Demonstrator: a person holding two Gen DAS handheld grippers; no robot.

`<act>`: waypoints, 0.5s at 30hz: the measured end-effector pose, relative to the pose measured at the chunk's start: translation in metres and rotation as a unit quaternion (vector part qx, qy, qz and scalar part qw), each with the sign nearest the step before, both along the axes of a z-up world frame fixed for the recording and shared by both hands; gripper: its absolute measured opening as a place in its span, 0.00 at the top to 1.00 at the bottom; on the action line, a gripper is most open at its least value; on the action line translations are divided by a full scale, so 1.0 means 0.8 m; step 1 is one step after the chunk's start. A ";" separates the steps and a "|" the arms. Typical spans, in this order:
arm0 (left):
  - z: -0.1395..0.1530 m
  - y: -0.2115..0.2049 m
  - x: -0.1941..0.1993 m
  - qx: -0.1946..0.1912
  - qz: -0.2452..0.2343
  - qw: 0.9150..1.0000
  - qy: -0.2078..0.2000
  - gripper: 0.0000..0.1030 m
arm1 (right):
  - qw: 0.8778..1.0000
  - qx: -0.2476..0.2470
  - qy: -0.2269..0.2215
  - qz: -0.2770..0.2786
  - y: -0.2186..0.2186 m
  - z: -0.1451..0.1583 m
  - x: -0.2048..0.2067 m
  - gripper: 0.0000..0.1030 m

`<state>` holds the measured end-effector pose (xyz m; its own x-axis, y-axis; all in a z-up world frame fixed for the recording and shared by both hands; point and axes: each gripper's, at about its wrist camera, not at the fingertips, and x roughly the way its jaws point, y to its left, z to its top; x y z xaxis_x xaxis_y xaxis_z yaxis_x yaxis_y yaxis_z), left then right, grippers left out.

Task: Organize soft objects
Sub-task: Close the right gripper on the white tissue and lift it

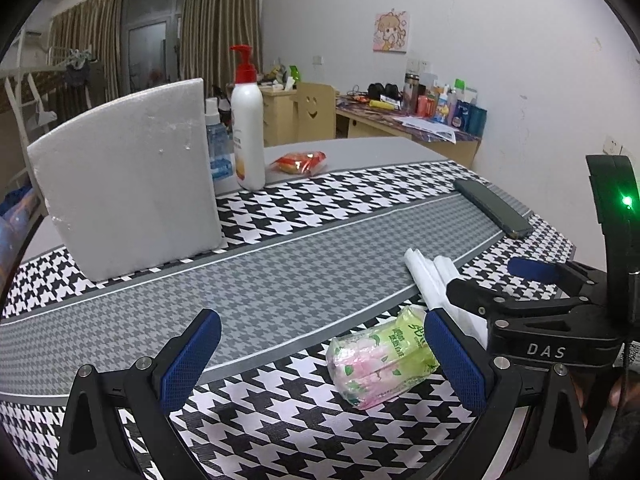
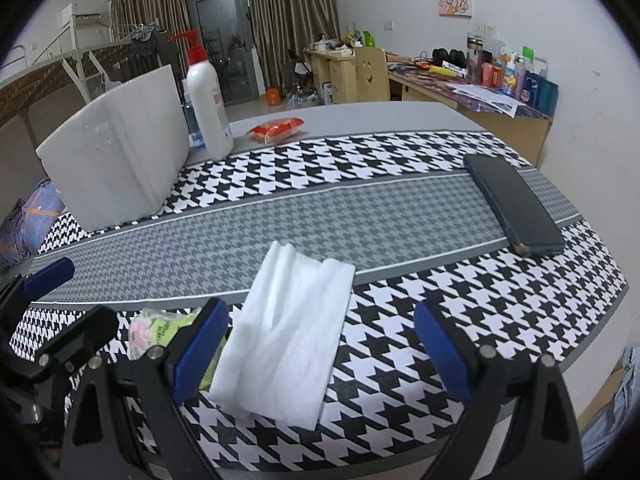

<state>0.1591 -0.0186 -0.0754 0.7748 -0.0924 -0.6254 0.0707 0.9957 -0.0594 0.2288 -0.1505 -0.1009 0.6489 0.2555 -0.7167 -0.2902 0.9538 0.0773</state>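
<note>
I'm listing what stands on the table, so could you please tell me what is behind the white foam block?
Behind the white foam block, a blue-labelled bottle peeks out beside the white pump bottle. Anything further behind the block is covered.

Both wrist views look low across the same table (image 1: 304, 280)

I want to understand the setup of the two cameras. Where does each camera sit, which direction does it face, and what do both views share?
Left wrist: low at the table's near edge, facing the green tissue pack; its open left gripper and the right gripper show.
Right wrist: beside it, facing the white folded tissue between the right gripper's open jaws.
Shared: foam block, lotion bottle, dark phone.
</note>
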 end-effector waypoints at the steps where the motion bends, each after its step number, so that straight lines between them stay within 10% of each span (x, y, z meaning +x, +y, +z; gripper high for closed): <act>1: -0.002 -0.002 0.002 0.001 -0.002 1.000 0.002 0.01 | 1.000 -0.002 0.001 0.002 0.001 -0.001 0.000 0.07; 15: -0.011 -0.005 0.007 0.004 -0.016 1.000 0.015 0.01 | 0.998 -0.034 0.042 0.026 0.017 -0.024 0.003 0.34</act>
<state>0.1650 -0.0230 -0.0843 0.7521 -0.1112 -0.6496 0.1009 0.9935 -0.0532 0.2310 -0.1366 -0.1202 0.5725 0.2357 -0.7853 -0.3345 0.9416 0.0387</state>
